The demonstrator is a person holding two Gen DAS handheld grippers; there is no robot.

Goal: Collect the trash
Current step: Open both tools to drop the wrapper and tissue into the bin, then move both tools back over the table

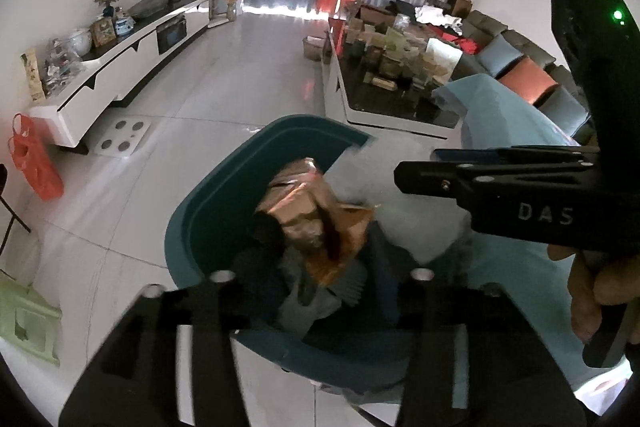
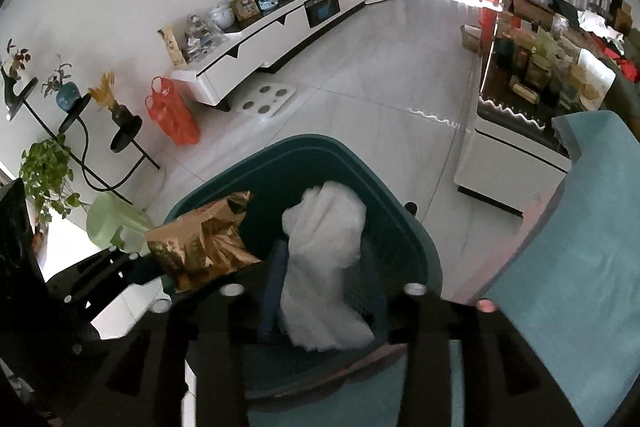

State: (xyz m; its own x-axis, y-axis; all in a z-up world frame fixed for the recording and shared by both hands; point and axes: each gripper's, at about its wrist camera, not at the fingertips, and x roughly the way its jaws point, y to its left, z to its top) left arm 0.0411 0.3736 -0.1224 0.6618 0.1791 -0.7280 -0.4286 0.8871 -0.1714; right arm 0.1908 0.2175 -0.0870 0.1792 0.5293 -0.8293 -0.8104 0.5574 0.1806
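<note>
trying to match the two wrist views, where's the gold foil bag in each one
Left wrist: the gold foil bag sits mid-frame over the teal bin, beyond the left gripper.
Right wrist: the bag is left of centre at the bin's left rim.
Shared landmark: the orange plastic bag by the white TV cabinet.

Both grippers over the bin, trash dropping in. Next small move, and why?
Probably lift both grippers clear. The left gripper and right gripper stand open over the teal bin, with the gold foil bag and white wad loose and unpinched inside its rim.
</note>
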